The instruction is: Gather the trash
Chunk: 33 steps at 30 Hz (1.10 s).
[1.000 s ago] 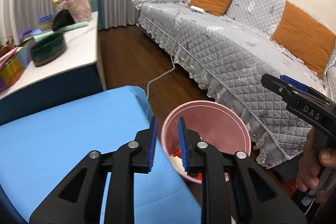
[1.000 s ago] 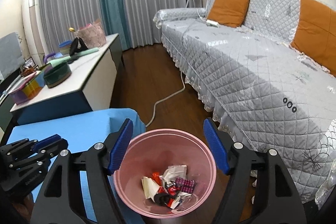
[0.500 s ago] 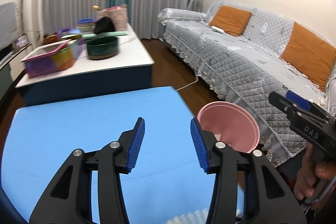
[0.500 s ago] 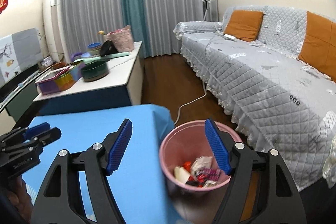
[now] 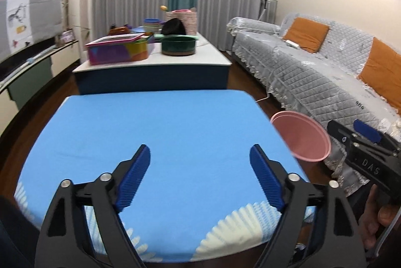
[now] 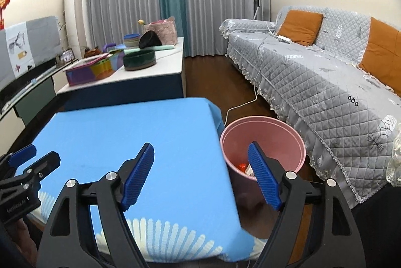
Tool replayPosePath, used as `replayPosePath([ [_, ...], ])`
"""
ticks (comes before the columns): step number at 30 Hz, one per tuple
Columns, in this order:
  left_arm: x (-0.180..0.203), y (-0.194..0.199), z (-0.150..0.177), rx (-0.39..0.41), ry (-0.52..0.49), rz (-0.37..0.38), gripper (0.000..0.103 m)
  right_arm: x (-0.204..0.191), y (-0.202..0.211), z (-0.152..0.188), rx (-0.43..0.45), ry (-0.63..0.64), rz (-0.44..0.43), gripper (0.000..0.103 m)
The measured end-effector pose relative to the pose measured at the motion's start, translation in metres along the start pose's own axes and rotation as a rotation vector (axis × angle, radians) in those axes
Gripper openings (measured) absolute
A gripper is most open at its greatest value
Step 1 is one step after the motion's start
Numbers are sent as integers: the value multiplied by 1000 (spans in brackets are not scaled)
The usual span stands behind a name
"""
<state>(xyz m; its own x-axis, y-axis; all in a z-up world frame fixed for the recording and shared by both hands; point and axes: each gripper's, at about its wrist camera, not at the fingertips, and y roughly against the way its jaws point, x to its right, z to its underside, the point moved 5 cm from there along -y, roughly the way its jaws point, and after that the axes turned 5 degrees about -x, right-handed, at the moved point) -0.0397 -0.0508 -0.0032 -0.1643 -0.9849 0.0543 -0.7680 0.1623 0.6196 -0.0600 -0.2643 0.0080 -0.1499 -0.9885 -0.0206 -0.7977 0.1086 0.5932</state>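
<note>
A pink trash bin [image 6: 263, 140] stands on the floor off the right edge of the blue-covered table [image 6: 130, 142]; some red and white trash [image 6: 244, 167] shows at its bottom. The same bin [image 5: 300, 140] appears at the right of the left wrist view. My left gripper [image 5: 200, 170] hovers over the blue table [image 5: 155, 132], its jaws opening wide with nothing between them. Over the table's right edge my right gripper [image 6: 200, 167] is also opening, empty, its right finger in front of the bin. Each gripper shows in the other's view: the right [image 5: 361, 142], the left [image 6: 27, 165].
A white low table [image 5: 153, 59] behind holds a colourful box [image 5: 117, 49], a green bowl [image 5: 178, 45] and other items. A grey quilted sofa [image 6: 325, 82] with orange cushions runs along the right. A white cable [image 6: 240, 105] lies on the dark floor.
Both grippers swung left, from above the bin to over the blue table. The left jaws went from nearly shut to wide; the right ones widened a little.
</note>
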Motion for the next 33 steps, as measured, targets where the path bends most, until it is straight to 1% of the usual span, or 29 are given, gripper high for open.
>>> replayPosePath([
  [2,-7,-1,7,-7,16,-15,90,-4,2,6,5,12,6,83],
  [5,-10,-6,11,-27,19,-33,90,-11,-3,11,-6,32,6,87],
  [8,-15,-6,12,-19,28,-50,95,-12,-6,13,-10,33,8,92],
  [12,-21,-6,14,-22,47,-60,95,-13,-11,14,-11,32,15,97],
  [16,-21,-8,14,-28,49,-65,95,-13,-16,15,-24,29,16,98],
  [27,-22,-10,16,-42,67,-57,95,-14,-18,17,-22,40,13,98],
  [33,-21,-13,14,-45,59,-55,95,-15,-17,17,-17,40,14,98],
])
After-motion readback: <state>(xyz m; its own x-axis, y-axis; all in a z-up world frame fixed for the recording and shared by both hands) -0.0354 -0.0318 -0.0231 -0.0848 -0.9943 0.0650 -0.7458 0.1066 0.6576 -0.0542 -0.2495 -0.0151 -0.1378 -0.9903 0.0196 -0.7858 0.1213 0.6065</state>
